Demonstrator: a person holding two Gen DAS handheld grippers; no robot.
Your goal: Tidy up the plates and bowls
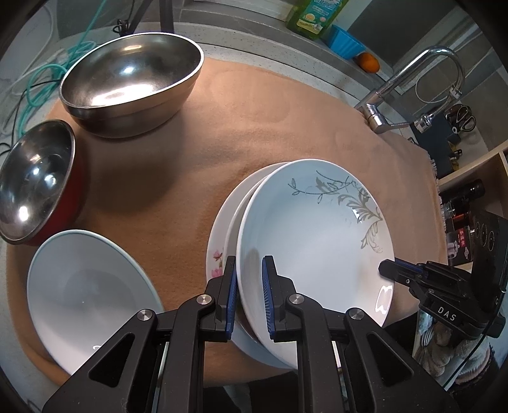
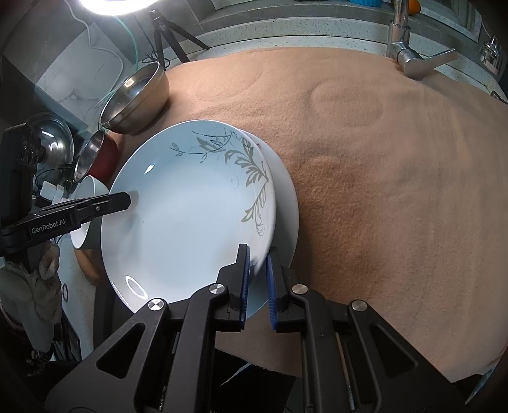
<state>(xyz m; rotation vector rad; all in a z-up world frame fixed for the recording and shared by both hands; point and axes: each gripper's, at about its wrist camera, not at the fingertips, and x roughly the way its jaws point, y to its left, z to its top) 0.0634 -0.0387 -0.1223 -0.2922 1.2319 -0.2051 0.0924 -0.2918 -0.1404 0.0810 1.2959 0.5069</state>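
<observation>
A white plate with a grey leaf pattern [image 1: 314, 235] lies on top of a stack of two white plates [image 1: 222, 228]; the lowest has pink flowers. My left gripper [image 1: 249, 279] is shut on the leaf plate's near-left rim. My right gripper [image 2: 257, 265] is shut on the same plate [image 2: 190, 209] at its opposite rim; it shows in the left wrist view [image 1: 389, 270]. The left gripper shows in the right wrist view [image 2: 125, 200]. A large steel bowl [image 1: 133, 82], a red-sided steel bowl [image 1: 35, 178] and a pale blue bowl [image 1: 85, 292] sit on the left.
Everything rests on a tan cloth [image 1: 254, 127] over the counter. A faucet [image 1: 412, 82] stands at the back right; it also shows in the right wrist view [image 2: 409, 54]. A green bottle [image 1: 314, 16], blue cup [image 1: 344, 41] and orange [image 1: 368, 62] stand behind. A tripod [image 2: 165, 31] stands at back left.
</observation>
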